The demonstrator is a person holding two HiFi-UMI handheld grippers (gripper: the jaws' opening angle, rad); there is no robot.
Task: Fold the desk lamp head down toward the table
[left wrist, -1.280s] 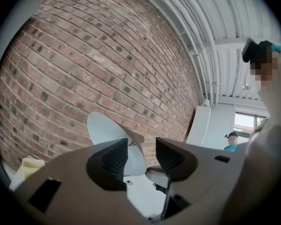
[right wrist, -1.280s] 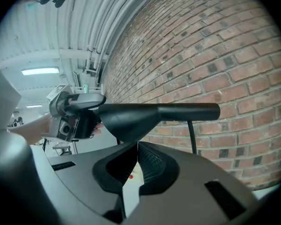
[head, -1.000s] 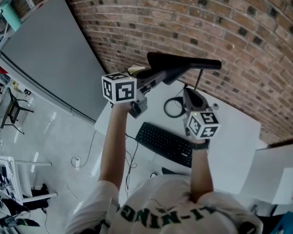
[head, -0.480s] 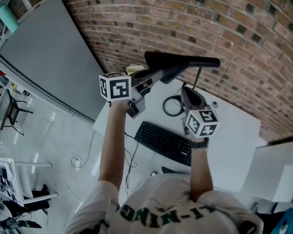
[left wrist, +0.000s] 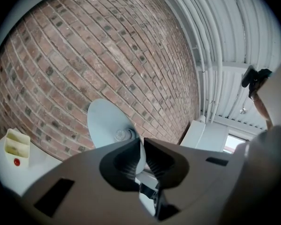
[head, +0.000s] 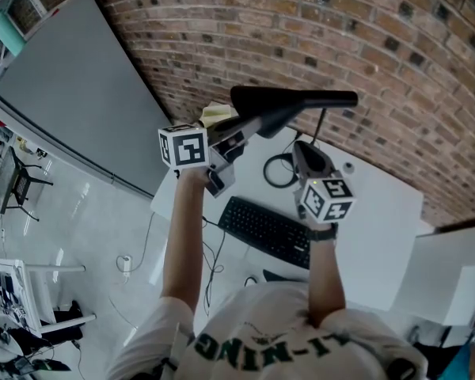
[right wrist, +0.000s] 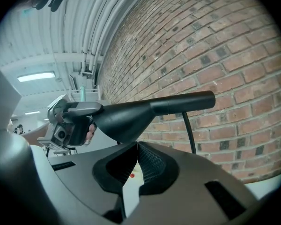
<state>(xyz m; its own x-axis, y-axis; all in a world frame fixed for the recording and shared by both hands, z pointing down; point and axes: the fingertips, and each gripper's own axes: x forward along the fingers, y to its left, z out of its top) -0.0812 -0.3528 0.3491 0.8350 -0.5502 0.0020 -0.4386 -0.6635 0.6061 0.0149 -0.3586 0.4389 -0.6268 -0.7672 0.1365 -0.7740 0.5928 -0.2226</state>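
Note:
The black desk lamp head (head: 289,100) sticks out level above the white desk (head: 380,228), with its thin stem (head: 323,127) going down behind it. My left gripper (head: 241,127) is shut on the head's rim at its wide end. In the left gripper view the pale inside of the shade and its bulb (left wrist: 108,121) face me, and the thin rim sits pinched between the pads of the left gripper (left wrist: 140,154). My right gripper (head: 301,147) is lower, beside the stem, shut with nothing in it. In the right gripper view the lamp head (right wrist: 145,114) spans above the right gripper (right wrist: 135,146).
A black keyboard (head: 265,229) lies on the desk near the person, with a black ring-shaped loop (head: 281,172) behind it. A brick wall (head: 340,38) stands close behind the lamp. A small pale box with a red dot (left wrist: 16,146) sits at the desk's left end.
The left gripper has rolled a little at the lamp head's rim, and its marker cube now shows a different angle. The right gripper and the lamp have stayed put.

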